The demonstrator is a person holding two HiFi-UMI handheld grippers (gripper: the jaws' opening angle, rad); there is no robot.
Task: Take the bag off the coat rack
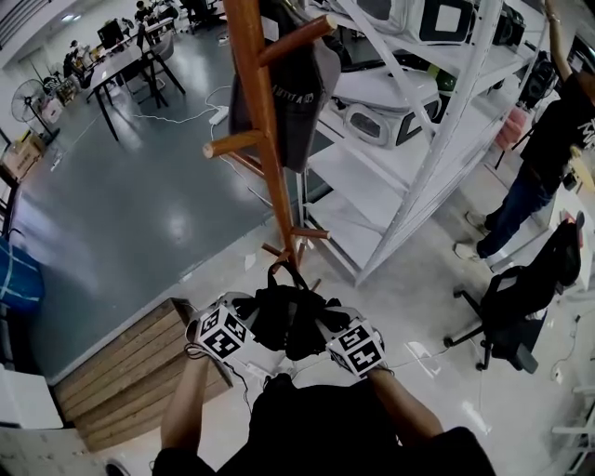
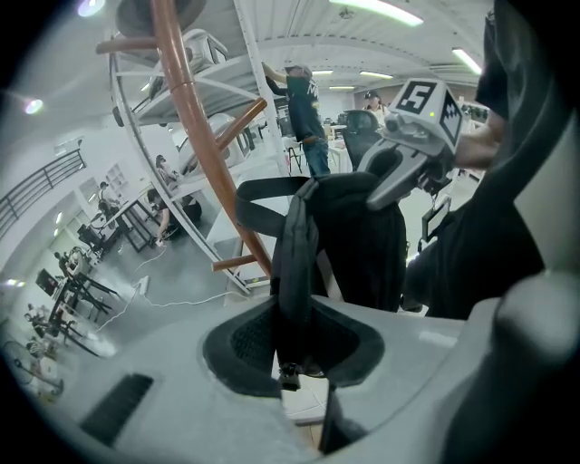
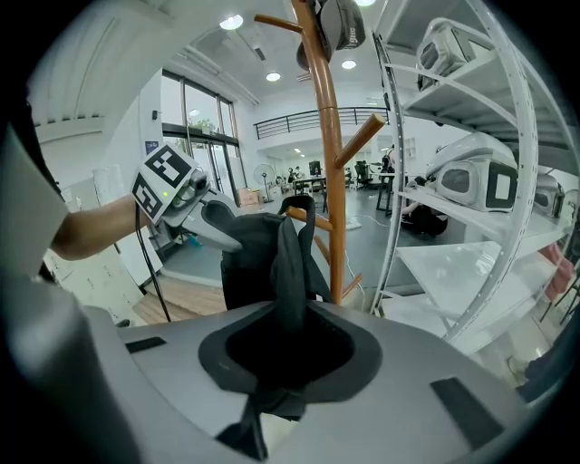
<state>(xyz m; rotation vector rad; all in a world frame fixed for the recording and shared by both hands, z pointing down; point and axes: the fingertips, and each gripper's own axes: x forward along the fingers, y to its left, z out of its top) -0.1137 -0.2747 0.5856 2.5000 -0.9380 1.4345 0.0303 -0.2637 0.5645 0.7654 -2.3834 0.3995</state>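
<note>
Both tongs (image 1: 253,322) (image 1: 327,327) seemingly pinch the bag (image 1: 290,316).

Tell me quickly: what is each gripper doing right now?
Left gripper: closed on the black bag.
Right gripper: closed on the same bag.

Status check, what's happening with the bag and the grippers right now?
Grippers: left gripper and right gripper shut on the black bag. Bag held low beside the coat rack, apparently off its pegs. Rack post close ahead.

Bright, even indoor light.
Ceiling lights (image 3: 231,22) glare off the floor (image 1: 172,223); gripper views bend and darken at their edges.
</note>
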